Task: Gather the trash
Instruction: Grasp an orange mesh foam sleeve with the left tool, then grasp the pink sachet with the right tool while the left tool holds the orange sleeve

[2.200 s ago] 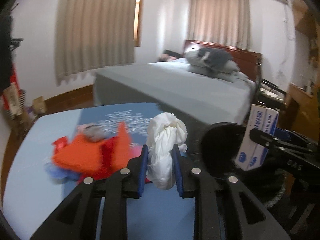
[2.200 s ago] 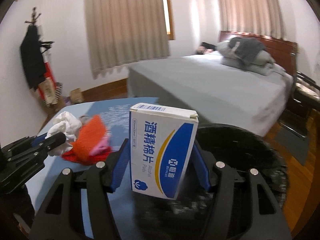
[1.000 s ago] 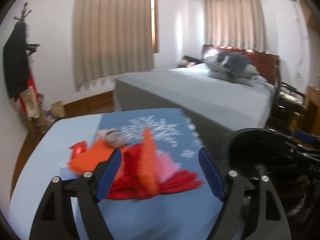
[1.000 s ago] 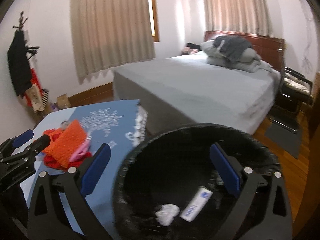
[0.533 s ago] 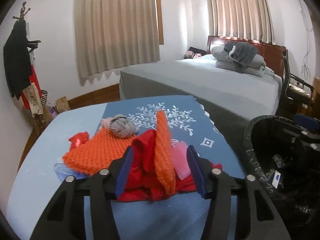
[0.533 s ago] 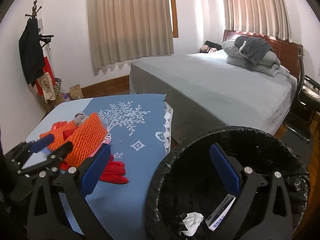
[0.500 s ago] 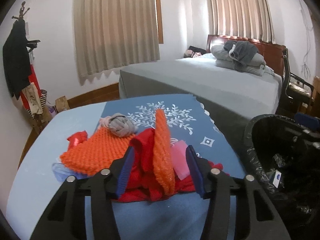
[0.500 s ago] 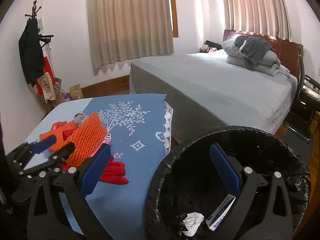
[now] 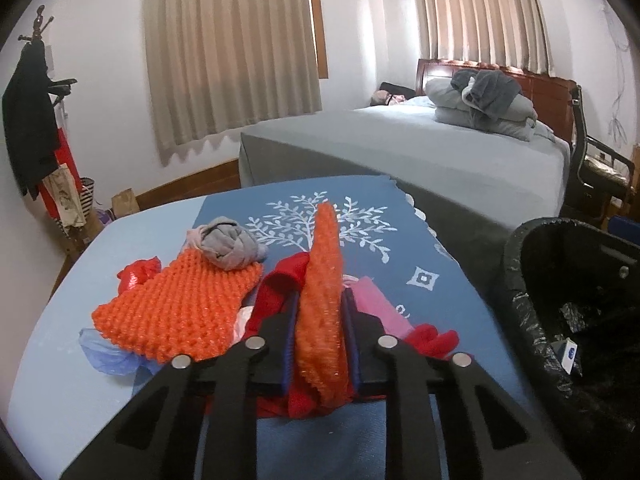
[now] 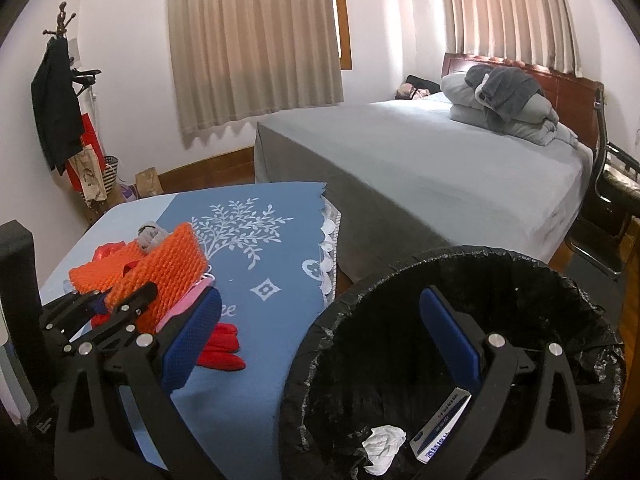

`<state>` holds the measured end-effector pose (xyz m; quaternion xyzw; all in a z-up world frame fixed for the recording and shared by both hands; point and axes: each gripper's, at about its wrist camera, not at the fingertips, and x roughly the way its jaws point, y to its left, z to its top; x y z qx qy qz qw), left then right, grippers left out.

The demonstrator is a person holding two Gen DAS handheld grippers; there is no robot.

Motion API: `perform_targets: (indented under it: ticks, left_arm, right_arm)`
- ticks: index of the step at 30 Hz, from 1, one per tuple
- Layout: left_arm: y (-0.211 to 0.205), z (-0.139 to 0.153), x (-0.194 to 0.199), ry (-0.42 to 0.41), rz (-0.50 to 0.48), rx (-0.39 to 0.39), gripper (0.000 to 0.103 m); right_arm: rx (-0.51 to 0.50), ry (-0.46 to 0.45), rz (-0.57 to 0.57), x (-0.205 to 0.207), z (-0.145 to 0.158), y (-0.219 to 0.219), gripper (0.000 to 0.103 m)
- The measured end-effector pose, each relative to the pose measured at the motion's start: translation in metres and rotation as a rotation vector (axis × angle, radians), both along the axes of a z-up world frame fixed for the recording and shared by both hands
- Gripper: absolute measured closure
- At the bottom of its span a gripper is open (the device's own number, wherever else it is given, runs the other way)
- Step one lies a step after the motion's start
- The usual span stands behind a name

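My left gripper (image 9: 319, 336) is shut on an upright orange foam net (image 9: 323, 280) in the trash pile on the blue table; it also shows in the right wrist view (image 10: 120, 300). A second orange net (image 9: 172, 304), a grey cloth ball (image 9: 230, 248), red pieces (image 9: 434, 340) and pink plastic (image 9: 376, 308) lie around it. My right gripper (image 10: 320, 340) is open and empty above the black-lined bin (image 10: 560, 292). A white tissue wad (image 10: 382, 450) and a blue-white box (image 10: 442, 432) lie inside the bin.
The bin (image 9: 568, 320) stands right of the table (image 9: 48, 360). A grey bed (image 10: 440, 160) with folded bedding is behind. A coat rack (image 10: 60, 112) and bags stand at the left wall. A chair (image 10: 608, 208) is at far right.
My left gripper has closed on the upright orange net. The right gripper stays open over the bin.
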<state>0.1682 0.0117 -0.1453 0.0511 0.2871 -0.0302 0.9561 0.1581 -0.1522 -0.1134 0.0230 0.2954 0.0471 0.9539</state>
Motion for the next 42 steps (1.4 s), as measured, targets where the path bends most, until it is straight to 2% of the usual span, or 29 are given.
perform_targets:
  ticks: [2,4,13,20,24,30,33,34,35,38,42]
  left_arm:
    - [0.001,0.003,-0.004,-0.012,-0.003,0.004,0.083]
    - [0.004,0.006,-0.009,-0.022,-0.009,0.001,0.089]
    - [0.035,0.025,-0.031,-0.059,0.04,-0.041,0.091]
    - [0.06,0.028,-0.031,-0.061,0.098,-0.056,0.091]
    - [0.06,0.026,-0.032,-0.06,0.096,-0.057,0.091]
    - [0.065,0.024,-0.032,-0.057,0.101,-0.064,0.091]
    - [0.068,0.023,-0.032,-0.051,0.105,-0.072,0.091]
    - [0.068,0.023,-0.032,-0.049,0.105,-0.072,0.091]
    - [0.068,0.022,-0.032,-0.048,0.105,-0.072,0.091]
    - [0.067,0.022,-0.033,-0.049,0.102,-0.071,0.091]
    - [0.065,0.025,-0.034,-0.056,0.097,-0.071,0.091]
  right_arm:
    - [0.004,0.001,0.005,0.0,-0.001,0.0,0.006]
    - [0.007,0.002,0.014,0.001,-0.002,0.003,0.006]
    - [0.018,0.029,0.07,0.011,-0.011,0.031,0.007]
    - [0.021,0.076,0.138,0.028,-0.027,0.067,0.021]
    - [0.029,0.116,0.173,0.039,-0.039,0.086,0.027]
    - [0.035,0.183,0.222,0.049,-0.052,0.102,0.044]
    - [0.044,0.207,0.252,0.05,-0.055,0.105,0.064]
    - [0.048,0.212,0.264,0.05,-0.055,0.105,0.074]
    - [0.052,0.216,0.276,0.05,-0.055,0.106,0.08]
    - [0.056,0.205,0.297,0.045,-0.05,0.107,0.089]
    - [0.061,0.175,0.302,0.039,-0.039,0.103,0.093]
